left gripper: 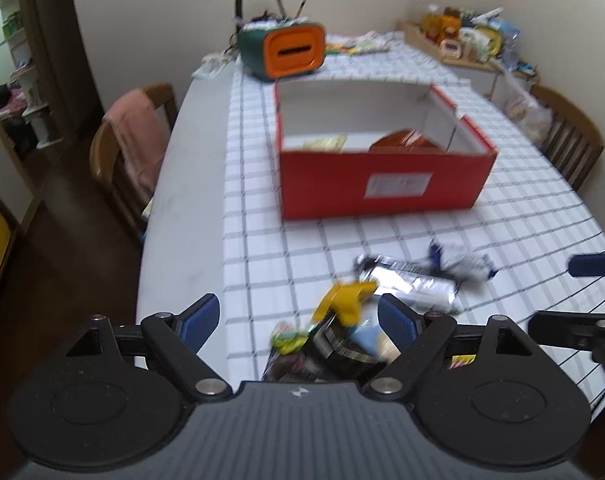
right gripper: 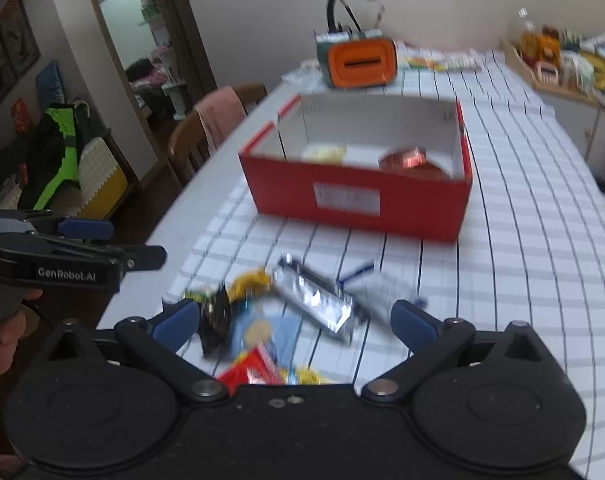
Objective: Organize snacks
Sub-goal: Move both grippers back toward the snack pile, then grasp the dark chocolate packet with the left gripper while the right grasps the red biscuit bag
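Two grippers hang over one heap of snack packets, both jaws wide, nothing between the pads.

Left gripper (left gripper: 298,322): yellow packet (left gripper: 348,296) just ahead between the jaws, green-labelled packet (left gripper: 290,338) and a dark one beneath.

Right gripper (right gripper: 296,320): pale blue packet (right gripper: 262,330) and red packet (right gripper: 254,370) under the jaws, silver foil packet (right gripper: 316,300) just ahead, toward the right finger.

Handling, as judged: light, crinkly, slick film; contents likely brittle. Pinch a sealed end or flat edge, gently; foil may slip.

Beyond the heap: red box (left gripper: 382,188), open-topped, two items already inside, a flap standing at one corner.

Checked surface (left gripper: 522,208) lies bare between heap and box, and to its right. Surface edge sits close beside the left jaws; chair (left gripper: 130,148) beyond it. Blur limits detail.
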### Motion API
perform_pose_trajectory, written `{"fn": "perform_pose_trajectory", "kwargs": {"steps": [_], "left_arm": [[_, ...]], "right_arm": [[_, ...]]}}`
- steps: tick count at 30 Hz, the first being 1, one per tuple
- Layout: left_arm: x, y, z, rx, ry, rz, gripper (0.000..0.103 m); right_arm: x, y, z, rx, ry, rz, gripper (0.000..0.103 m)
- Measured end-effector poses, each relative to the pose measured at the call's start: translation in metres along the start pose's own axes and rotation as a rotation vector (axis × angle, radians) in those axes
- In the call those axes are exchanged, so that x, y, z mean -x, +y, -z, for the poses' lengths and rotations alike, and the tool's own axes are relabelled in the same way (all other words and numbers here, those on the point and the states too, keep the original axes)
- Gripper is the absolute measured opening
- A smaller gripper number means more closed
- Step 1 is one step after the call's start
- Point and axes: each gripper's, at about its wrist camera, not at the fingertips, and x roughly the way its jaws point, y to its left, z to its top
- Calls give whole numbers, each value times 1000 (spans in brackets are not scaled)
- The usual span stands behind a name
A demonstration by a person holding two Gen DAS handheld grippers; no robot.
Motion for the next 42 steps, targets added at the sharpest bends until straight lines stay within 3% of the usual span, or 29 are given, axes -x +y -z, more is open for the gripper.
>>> {"fn": "perform_pose_trajectory", "kwargs": {"steps": [9, 14, 23, 30, 33, 42], "left_arm": [[-23, 25, 27, 35, 75, -46, 87], [-31, 32, 35, 29, 93, -63, 87], [-34, 42, 45, 36, 108, -61, 87], [-39, 44, 51, 17, 121, -57, 87], [-46, 43, 51, 13, 148, -42, 87], [-70, 53, 44, 201, 251, 32, 87]], "right_arm": [[-32, 10, 21, -193, 182, 40, 103], [-53, 24, 21, -296, 264, 106, 102], [-87, 18, 40, -616, 401, 201, 101], [-100, 28, 46, -633, 420, 228, 100], [-102, 28, 46, -640, 416, 224, 92], [-101, 28, 45, -571, 404, 189, 76]]}}
